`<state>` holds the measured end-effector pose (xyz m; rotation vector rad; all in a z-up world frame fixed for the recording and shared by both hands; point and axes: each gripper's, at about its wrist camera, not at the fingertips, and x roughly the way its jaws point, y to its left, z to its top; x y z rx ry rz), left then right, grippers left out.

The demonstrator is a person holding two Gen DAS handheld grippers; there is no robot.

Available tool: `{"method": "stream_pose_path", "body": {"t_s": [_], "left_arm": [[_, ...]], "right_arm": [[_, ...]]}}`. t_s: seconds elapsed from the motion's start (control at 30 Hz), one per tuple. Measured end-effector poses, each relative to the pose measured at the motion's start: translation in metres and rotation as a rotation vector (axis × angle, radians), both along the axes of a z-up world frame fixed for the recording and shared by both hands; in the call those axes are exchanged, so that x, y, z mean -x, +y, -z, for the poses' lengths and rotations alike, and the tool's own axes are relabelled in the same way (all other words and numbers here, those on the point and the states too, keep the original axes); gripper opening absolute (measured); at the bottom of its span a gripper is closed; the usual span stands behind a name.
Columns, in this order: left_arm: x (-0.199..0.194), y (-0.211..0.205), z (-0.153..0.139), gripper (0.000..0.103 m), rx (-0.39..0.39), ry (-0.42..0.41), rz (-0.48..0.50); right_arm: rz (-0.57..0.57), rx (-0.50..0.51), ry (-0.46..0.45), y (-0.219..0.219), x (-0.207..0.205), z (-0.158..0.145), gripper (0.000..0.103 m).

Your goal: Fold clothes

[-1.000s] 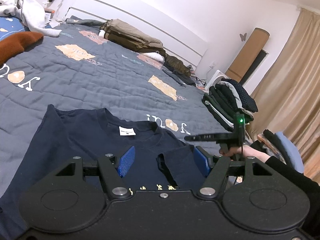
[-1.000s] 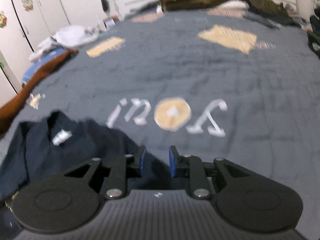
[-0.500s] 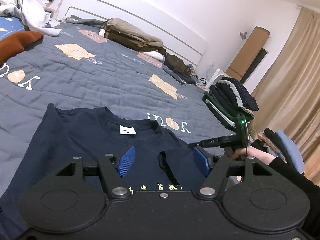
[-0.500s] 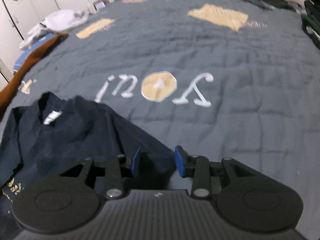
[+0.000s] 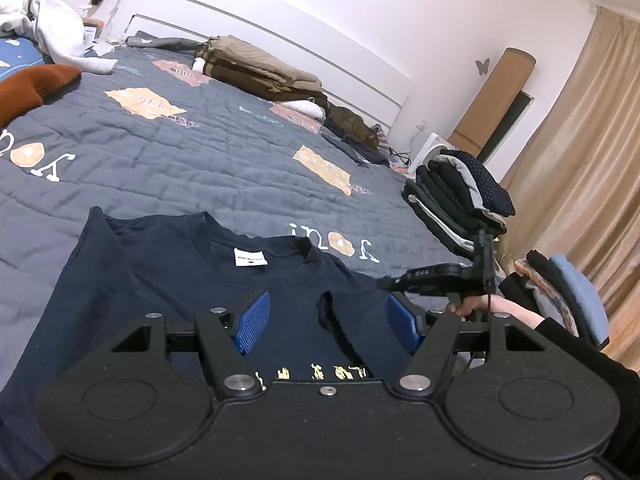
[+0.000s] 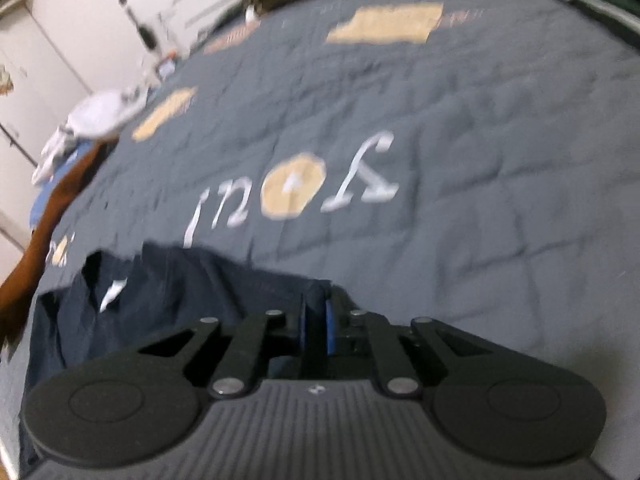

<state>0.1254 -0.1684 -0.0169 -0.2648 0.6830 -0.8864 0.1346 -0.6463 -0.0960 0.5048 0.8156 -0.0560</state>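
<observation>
**Navy cotton, pinched at the right shoulder**

Navy-blue cotton T-shirt spread flat, collar away from the cameras and hem nearest them, on a quilted grey bedspread printed with tan patches and white lettering. Long axis running from the near edge toward the headboard. White neck label facing up, yellow print just visible near the bottom of the left wrist view.

At left, left gripper hovering over the chest of the shirt, tilted gently downward, blue pads spread wide with cloth beneath but nothing pressed between them. A loose fold of sleeve lying between the pads' line of sight, untouched.

At right, right gripper angled steeply down at the shirt's right shoulder edge, jaws having just closed, blue pads all but together, dark fabric gathered between them. Seen from the left wrist view as a black tool at the garment's right margin, a bare hand and dark sleeve behind it.

Right hand plainly nearer its hold; judged next, a carry of that shoulder leftward across the shirt's long axis, left gripper free to steady or take the opposite side.
</observation>
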Motion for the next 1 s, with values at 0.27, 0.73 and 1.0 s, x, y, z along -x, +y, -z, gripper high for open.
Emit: {"method": "stream_pose_path", "body": {"t_s": [0.27,0.73,1.0], "left_arm": [[0.003,-0.004,-0.001,0.064,0.000,-0.003,0.014],[0.027,-0.018,-0.012,0.064,0.027,-0.027,0.085],[0.053,-0.035,-0.013,0.064,0.014,-0.051,0.166]], "right_arm": [[-0.011,-0.016,0.009,-0.011,0.008,0.004,0.016],[-0.101,0.138,-0.015,0.058,0.165,-0.057,0.035],[-0.045,0.161,0.007,0.094,0.199,-0.019,0.036]]}}
